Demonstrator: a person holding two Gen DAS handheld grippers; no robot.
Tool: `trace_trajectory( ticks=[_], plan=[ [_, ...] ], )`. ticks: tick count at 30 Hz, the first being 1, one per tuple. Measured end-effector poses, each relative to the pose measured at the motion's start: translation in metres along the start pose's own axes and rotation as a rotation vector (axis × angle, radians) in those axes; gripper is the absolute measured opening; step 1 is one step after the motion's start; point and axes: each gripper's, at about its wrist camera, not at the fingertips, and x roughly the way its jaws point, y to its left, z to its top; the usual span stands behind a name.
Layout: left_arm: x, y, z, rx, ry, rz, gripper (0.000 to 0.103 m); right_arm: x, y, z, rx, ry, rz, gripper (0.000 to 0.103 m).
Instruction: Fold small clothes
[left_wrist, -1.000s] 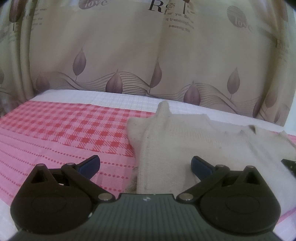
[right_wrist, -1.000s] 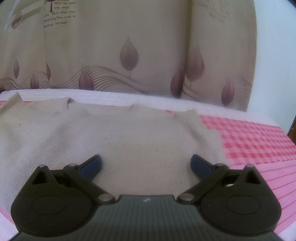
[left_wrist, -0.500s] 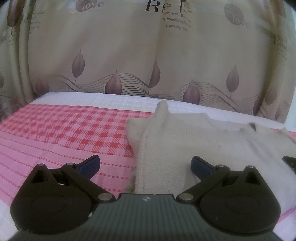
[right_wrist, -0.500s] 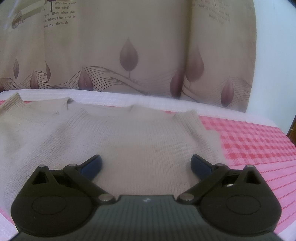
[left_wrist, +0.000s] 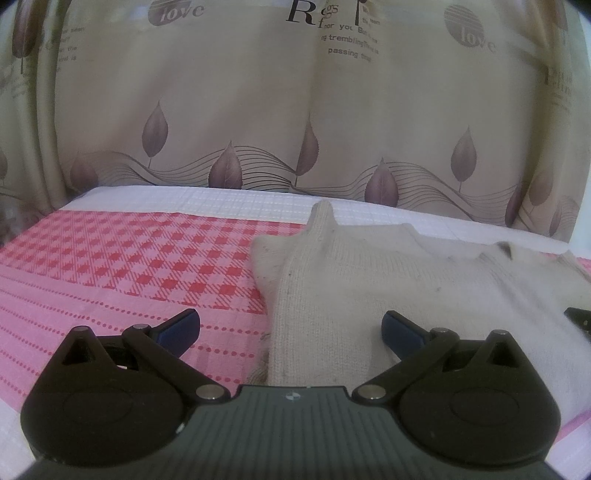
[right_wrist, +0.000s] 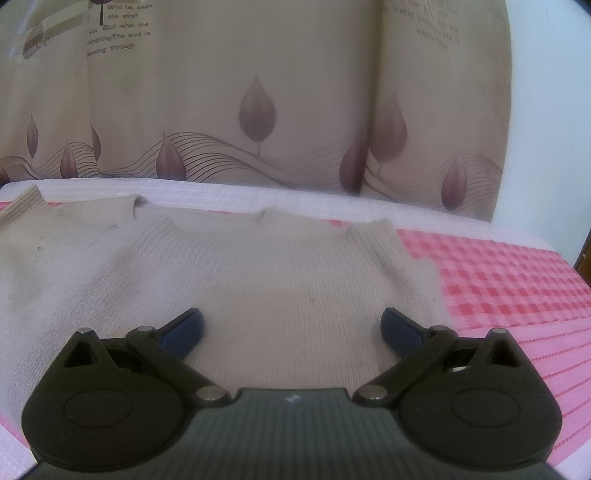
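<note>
A small cream knitted sweater (left_wrist: 388, 280) lies flat on the pink and red checked cloth (left_wrist: 122, 266). A sleeve is folded over its left side and points away. My left gripper (left_wrist: 290, 330) is open and empty, low over the sweater's left edge. In the right wrist view the sweater (right_wrist: 258, 273) fills the middle, its neckline at the far side. My right gripper (right_wrist: 291, 328) is open and empty over the sweater's near right part. A tip of the right gripper shows at the left wrist view's right edge (left_wrist: 580, 317).
A beige curtain (left_wrist: 295, 110) with leaf prints hangs close behind the table. A white strip of cloth (left_wrist: 207, 203) runs along the far edge. A white wall (right_wrist: 546, 110) stands at the right. Checked cloth (right_wrist: 498, 273) lies bare right of the sweater.
Both grippers have stayed open and nearly still. The left view has shifted very slightly, with the sweater sitting a touch lower in frame.
</note>
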Motion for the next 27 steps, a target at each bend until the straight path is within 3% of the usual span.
trace_trajectory(
  ticks=[27],
  plan=[
    [0.0050,0.0013,-0.0003,0.017,0.026,-0.008,0.103,0.0005,0.0011,-0.0005,0.000,-0.002,-0.001,0.103]
  ],
)
